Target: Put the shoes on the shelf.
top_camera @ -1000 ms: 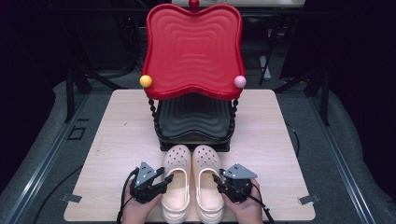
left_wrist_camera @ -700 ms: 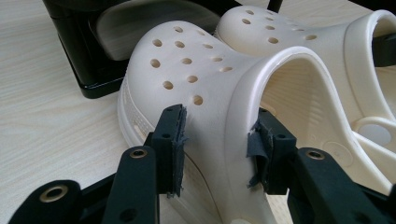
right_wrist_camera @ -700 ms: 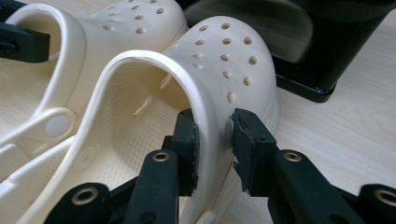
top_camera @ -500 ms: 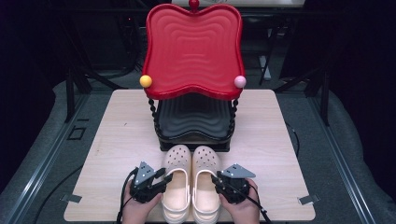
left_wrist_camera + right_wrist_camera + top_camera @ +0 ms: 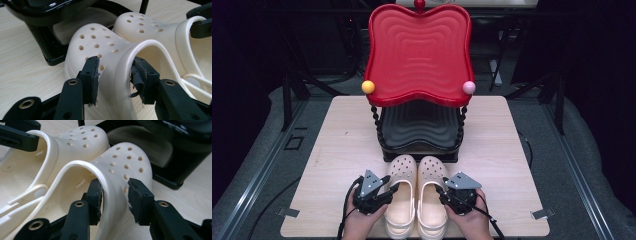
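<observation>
The left gripper [image 5: 113,75] comes at the left clog [image 5: 404,172] from its outer side. Its jaws are spread astride the clog's side wall, one pad outside and one inside the opening. They have just been opening with the wall between them, so this looks like a loosened hold rather than a pinch, though whether a pad brushes the foam is hard to judge. That thin wall is the sensible place to take a clog, being the one part narrow enough for the jaws. The left clog lies flat on the table [image 5: 337,150] near its front edge, toe pointing away from the person, with the right clog [image 5: 432,172] just beside it, their inner sides touching or nearly so. The right gripper [image 5: 115,192] mirrors the first. It straddles the right clog's outer wall with spread jaws, which have also just been opening around it and seem to leave a little slack at the outer pad. Taking each clog from its outer side keeps the grippers apart and the pair together. Directly beyond the toes stands a rack: a low black tray [image 5: 419,127] and above it a wide red tray [image 5: 419,55]. I judge that the black tray's front rim, close to the toes, blocks any slide forward, and the red tray overhangs the lower shelf.
</observation>
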Available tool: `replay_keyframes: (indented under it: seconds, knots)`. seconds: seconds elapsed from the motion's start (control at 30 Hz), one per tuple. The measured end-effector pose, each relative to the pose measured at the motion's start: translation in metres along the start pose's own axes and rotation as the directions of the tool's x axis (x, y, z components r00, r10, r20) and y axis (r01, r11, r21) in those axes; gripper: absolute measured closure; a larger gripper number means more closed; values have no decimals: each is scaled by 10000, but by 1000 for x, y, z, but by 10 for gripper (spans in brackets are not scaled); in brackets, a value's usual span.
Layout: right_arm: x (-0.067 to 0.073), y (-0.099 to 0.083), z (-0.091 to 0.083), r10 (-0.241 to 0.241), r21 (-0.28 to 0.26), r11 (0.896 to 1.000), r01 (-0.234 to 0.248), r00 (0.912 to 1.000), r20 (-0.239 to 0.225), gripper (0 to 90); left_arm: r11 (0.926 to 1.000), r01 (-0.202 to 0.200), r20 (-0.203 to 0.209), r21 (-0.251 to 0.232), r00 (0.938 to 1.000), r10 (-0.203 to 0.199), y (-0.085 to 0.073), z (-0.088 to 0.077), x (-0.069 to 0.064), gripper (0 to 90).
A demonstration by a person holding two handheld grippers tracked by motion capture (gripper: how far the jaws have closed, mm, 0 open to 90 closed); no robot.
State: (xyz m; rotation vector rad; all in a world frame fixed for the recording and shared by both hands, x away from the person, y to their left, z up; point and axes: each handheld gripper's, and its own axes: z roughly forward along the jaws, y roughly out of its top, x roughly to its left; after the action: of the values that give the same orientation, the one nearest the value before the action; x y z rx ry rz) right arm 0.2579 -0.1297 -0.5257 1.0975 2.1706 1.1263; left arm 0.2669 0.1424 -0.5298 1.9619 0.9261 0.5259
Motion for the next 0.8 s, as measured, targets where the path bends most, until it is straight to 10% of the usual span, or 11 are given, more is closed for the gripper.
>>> replay_keyframes:
  seconds: [0.23,0.8]
  knots:
    - [3,5,12,-1146,274,9931,1145,9934,35,623,9988,-452,-168,178,9988,455,4,9,-5,592]
    - [12,6,9,-1370,145,9906,1362,9853,1023,744,9979,-647,-552,-42,9964,644,-2,6,-5,697]
